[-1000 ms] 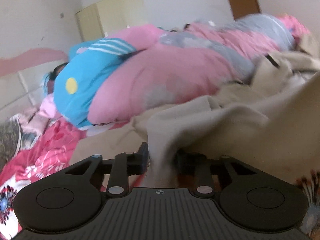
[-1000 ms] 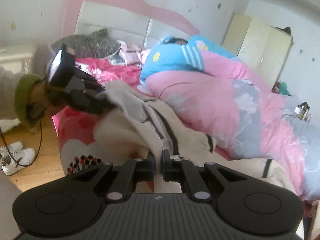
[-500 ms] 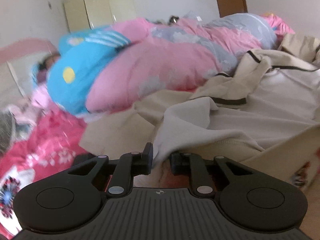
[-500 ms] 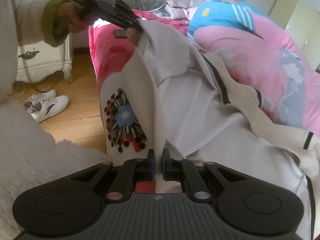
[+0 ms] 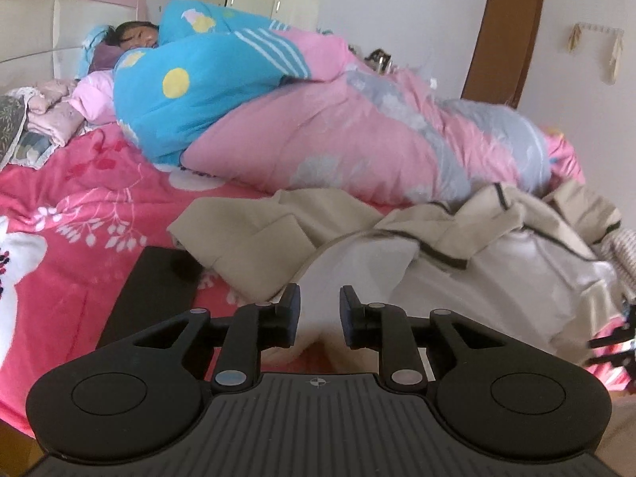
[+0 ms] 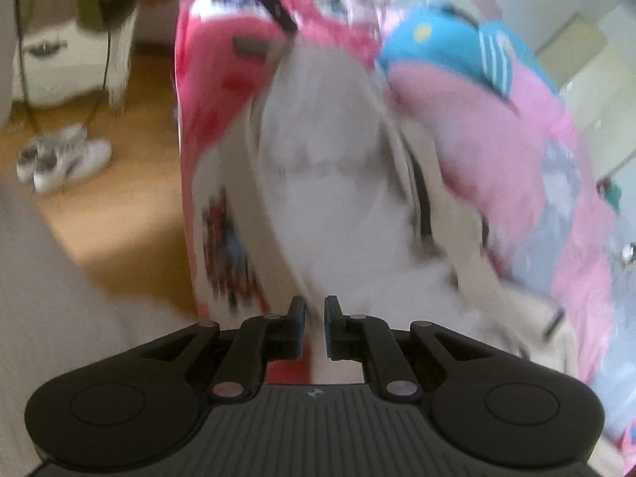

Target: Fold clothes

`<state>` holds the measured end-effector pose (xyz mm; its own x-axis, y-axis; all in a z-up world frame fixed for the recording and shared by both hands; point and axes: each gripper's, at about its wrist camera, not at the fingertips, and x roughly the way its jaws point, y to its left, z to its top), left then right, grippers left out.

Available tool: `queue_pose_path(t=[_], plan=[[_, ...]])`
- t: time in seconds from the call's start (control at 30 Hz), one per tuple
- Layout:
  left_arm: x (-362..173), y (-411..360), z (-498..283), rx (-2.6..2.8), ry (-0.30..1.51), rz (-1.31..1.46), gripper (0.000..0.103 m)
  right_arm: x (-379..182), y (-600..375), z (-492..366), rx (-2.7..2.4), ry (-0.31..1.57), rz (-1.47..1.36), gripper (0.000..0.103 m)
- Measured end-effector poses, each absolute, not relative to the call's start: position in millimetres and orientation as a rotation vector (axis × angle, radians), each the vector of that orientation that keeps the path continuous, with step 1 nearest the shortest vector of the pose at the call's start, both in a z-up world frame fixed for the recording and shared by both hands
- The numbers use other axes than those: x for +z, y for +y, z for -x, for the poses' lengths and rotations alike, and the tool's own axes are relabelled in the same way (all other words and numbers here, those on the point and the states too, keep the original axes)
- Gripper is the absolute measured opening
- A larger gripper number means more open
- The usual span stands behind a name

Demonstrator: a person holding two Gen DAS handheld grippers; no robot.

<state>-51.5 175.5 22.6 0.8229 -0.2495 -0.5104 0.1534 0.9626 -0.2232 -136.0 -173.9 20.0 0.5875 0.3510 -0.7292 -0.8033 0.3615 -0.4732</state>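
Now that both hands have swung the beige garment [image 5: 469,262] down from the air, it lies spread across the near edge of the bed [image 5: 67,206], its pale lining up, just beside the pink quilt [image 5: 357,147]. The left claw [image 5: 318,318] is opening, its pads apart with a fold of cloth rising between them but seemingly no longer pinched. The right claw [image 6: 315,326], blurred, is opening too; a second ago it was clamped on the hem, and the pale fabric now sits in a narrow gap. I judge the laying-out done, with smoothing and the first fold next.
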Motion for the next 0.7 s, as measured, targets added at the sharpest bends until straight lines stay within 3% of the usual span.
queue_pose_path(t=[0.07, 0.13, 0.3, 0.47, 0.57, 0.7], plan=[[22.9, 180.9, 52.2, -0.211, 0.564, 0.197, 0.021, 19.6, -144.1, 134.6, 0.865, 0.511, 0.889, 0.031], [21.6, 187.2, 56.5, -0.196, 0.568, 0.211, 0.021, 10.6, -113.0, 130.6, 0.944, 0.471, 0.890, 0.039], [9.6, 206.4, 71.1, -0.149, 0.591, 0.256, 0.022, -39.6, -41.3, 120.2, 1.043, 0.465, 1.078, 0.040], [-12.3, 205.1, 82.3, -0.166, 0.623, 0.248, 0.024, -69.0, -30.5, 98.7, 1.000, 0.542, 1.147, 0.013], [-23.0, 189.1, 85.0, -0.190, 0.636, 0.157, 0.026, -45.9, -43.8, 94.7, 1.032, 0.563, 1.036, 0.010], [-40.3, 173.8, 75.3, -0.258, 0.693, 0.198, 0.026, 30.9, -90.8, 84.2, 1.092, 0.557, 0.687, 0.009]])
